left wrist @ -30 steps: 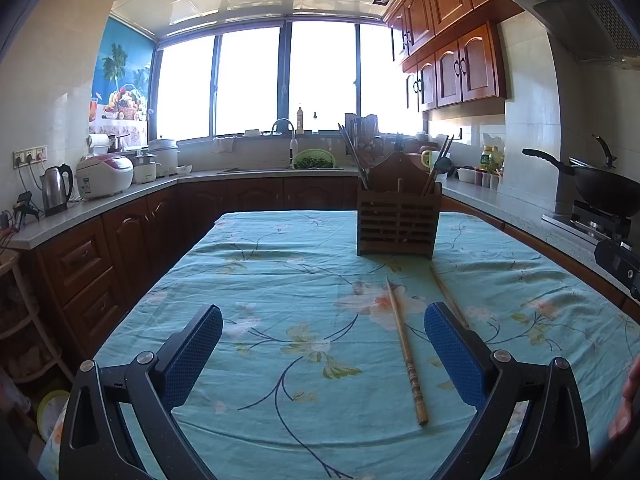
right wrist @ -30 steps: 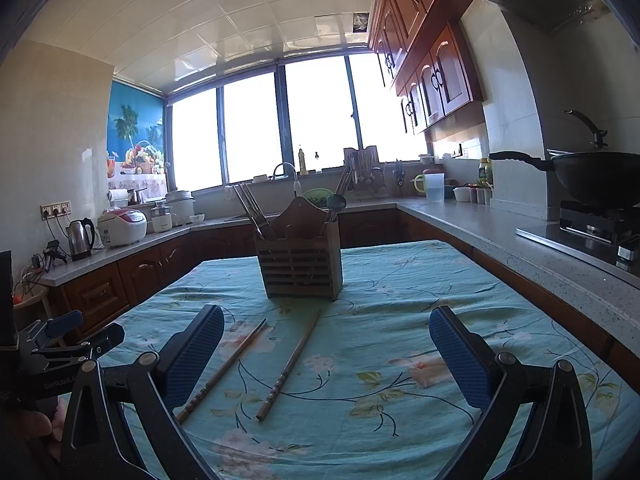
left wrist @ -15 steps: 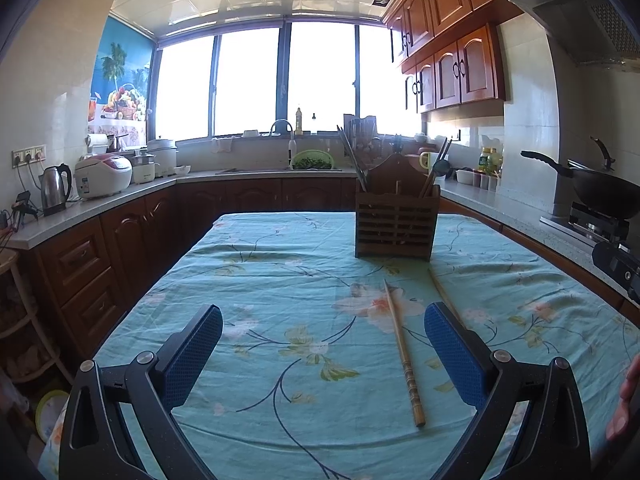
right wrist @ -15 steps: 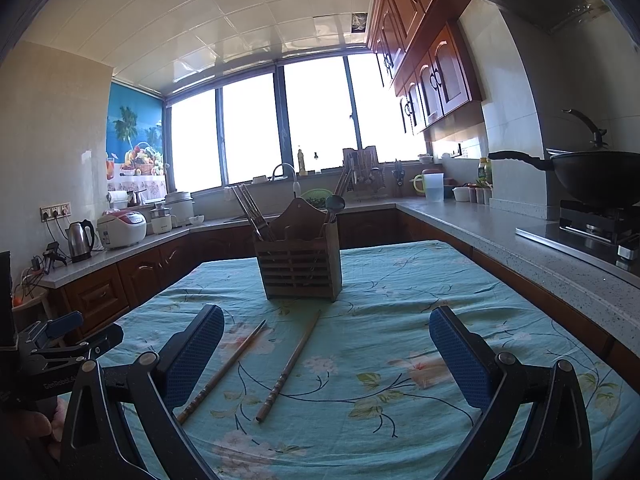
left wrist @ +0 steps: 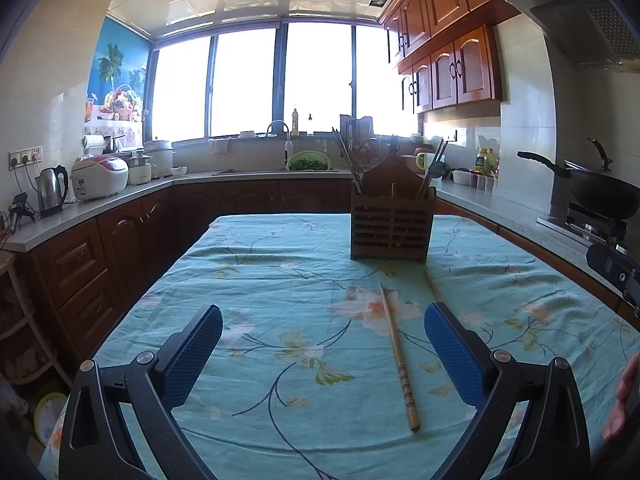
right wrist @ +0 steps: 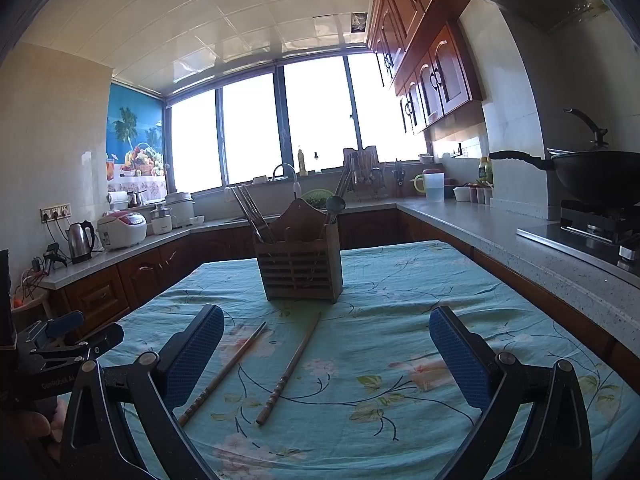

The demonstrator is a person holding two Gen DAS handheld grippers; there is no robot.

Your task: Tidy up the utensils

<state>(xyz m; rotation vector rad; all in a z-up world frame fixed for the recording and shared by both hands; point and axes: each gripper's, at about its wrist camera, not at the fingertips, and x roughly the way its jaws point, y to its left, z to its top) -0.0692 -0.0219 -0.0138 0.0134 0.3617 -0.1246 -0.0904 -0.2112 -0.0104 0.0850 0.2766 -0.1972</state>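
Two chopsticks are what we have left to put away, and both lie loose on the tablecloth (left wrist: 280,280) in front of the wooden holder (right wrist: 300,268), which stands toward the far edge of the table. In the right wrist view the left chopstick (right wrist: 224,372) and the right chopstick (right wrist: 290,366) lie side by side, apart, their thin ends pointing at the holder. From the left wrist view the left chopstick (left wrist: 398,356) shows along its full length, while the other is mostly hidden behind a finger of our left tool (left wrist: 322,354).

We judge the task partly done: the holder already carries a bundle of chopsticks on its left side and a ladle with more sticks on its right. The pair on the cloth is untouched.

Both tools hover over the near edge of the table with jaws spread wide and nothing between the blue pads. Our right tool (right wrist: 326,356) frames the right chopstick between its fingers.

As for writing, we can see a small white print on the body of the left tool at the left edge of the right wrist view, but it is too blurred to read with confidence. Labels on the rice cooker (left wrist: 100,176) and the bottles are too small to tell.
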